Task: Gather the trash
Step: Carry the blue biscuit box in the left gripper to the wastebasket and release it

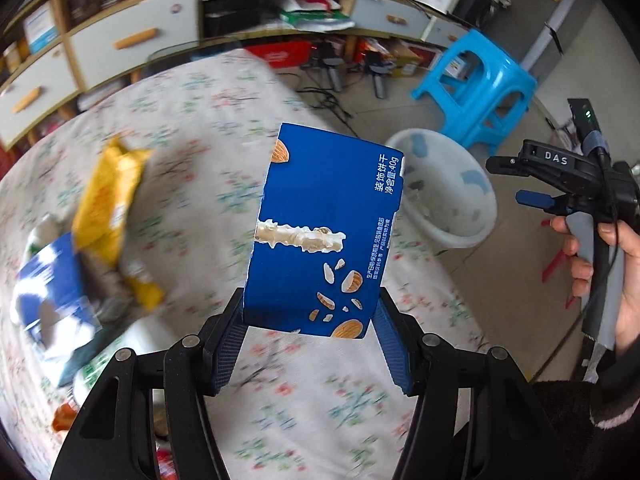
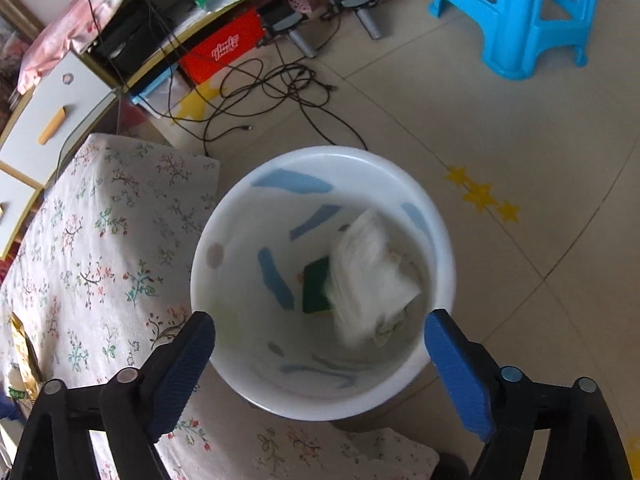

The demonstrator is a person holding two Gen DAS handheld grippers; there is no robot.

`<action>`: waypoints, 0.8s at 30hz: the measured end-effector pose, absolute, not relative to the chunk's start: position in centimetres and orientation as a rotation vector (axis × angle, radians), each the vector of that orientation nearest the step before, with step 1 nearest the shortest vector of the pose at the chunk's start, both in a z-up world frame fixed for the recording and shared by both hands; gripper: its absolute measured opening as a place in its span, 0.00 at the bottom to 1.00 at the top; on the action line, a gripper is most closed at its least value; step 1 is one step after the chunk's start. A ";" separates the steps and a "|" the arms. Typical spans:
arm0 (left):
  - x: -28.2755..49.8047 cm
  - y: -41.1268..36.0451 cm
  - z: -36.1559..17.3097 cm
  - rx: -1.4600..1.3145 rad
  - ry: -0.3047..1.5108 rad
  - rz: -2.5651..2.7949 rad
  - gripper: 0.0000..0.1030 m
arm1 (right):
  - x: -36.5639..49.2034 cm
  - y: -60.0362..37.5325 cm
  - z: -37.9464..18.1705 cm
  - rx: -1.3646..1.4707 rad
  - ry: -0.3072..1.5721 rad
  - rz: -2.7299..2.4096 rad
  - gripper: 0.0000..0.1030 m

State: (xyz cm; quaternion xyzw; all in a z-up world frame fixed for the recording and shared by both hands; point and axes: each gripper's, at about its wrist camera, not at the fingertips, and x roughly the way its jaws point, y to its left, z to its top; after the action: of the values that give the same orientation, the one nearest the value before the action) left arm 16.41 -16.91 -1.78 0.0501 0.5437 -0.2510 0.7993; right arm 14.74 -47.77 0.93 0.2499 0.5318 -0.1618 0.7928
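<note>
We are gripping a flat blue cardboard biscuit box (image 1: 320, 232) in our left gripper (image 1: 310, 320), lower end pinched between the ribbed pads, long axis standing upright and leaning slightly right above the floral tablecloth (image 1: 192, 128). Our right gripper (image 2: 320, 344) is gaping wide, holding nothing, over the round white plastic bin (image 2: 248, 384), where crumpled white paper (image 2: 368, 276) is lying.

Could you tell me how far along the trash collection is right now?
Partly done: a white wrapper and a green piece lie in the bin. The left gripper holds a blue box. A yellow bag and other litter remain on the table.
</note>
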 end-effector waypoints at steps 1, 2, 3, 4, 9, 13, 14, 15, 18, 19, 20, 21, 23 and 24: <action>16.5 -17.7 -1.9 0.116 1.168 -0.549 0.62 | 14.4 -48.0 1.1 0.537 1.144 -0.352 0.88; 16.6 -18.8 -2.1 0.129 1.168 -0.562 0.62 | 14.2 -48.0 1.2 0.535 1.143 -0.354 0.88; 16.8 -19.6 -2.1 0.136 1.168 -0.571 0.62 | 13.7 -48.3 1.6 0.530 1.142 -0.359 0.88; 16.9 -20.5 -2.3 0.145 1.167 -0.583 0.62 | 13.5 -48.5 1.7 0.525 1.140 -0.361 0.88; 17.7 -25.0 -3.2 0.185 1.171 -0.630 0.62 | 11.5 -49.7 2.9 0.473 1.118 -0.384 0.88; 18.4 -28.3 -4.0 0.212 1.172 -0.658 0.62 | 9.7 -51.0 3.7 0.451 1.096 -0.416 0.88; 18.6 -29.1 -4.1 0.215 1.173 -0.665 0.62 | 9.2 -51.3 3.8 0.456 1.090 -0.421 0.88; 18.8 -29.9 -4.3 0.219 1.171 -0.672 0.62 | 8.9 -51.7 4.0 0.467 1.084 -0.423 0.88; 19.2 -31.8 -4.5 0.225 1.155 -0.689 0.62 | 8.1 -52.7 4.3 0.504 1.066 -0.423 0.88; 19.3 -32.3 -4.5 0.221 1.152 -0.702 0.62 | 8.0 -53.0 4.5 0.512 1.061 -0.424 0.88; 19.5 -32.6 -4.5 0.217 1.150 -0.713 0.63 | 7.8 -53.1 4.6 0.518 1.055 -0.426 0.88; 19.7 -33.1 -4.5 0.215 1.144 -0.728 0.67 | 7.7 -53.3 4.7 0.523 1.050 -0.429 0.88; 19.8 -33.8 -4.5 0.231 1.125 -0.729 0.83 | 7.5 -53.5 4.9 0.534 1.042 -0.430 0.88; 19.9 -34.0 -4.3 0.239 1.103 -0.718 0.87 | 7.4 -53.5 5.0 0.538 1.038 -0.426 0.88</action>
State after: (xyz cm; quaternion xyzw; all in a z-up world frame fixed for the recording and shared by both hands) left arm 19.89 -33.95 -4.35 0.1109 0.5113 -0.3330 0.7845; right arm 7.44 -53.54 5.01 0.2520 0.4861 -0.1997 0.8126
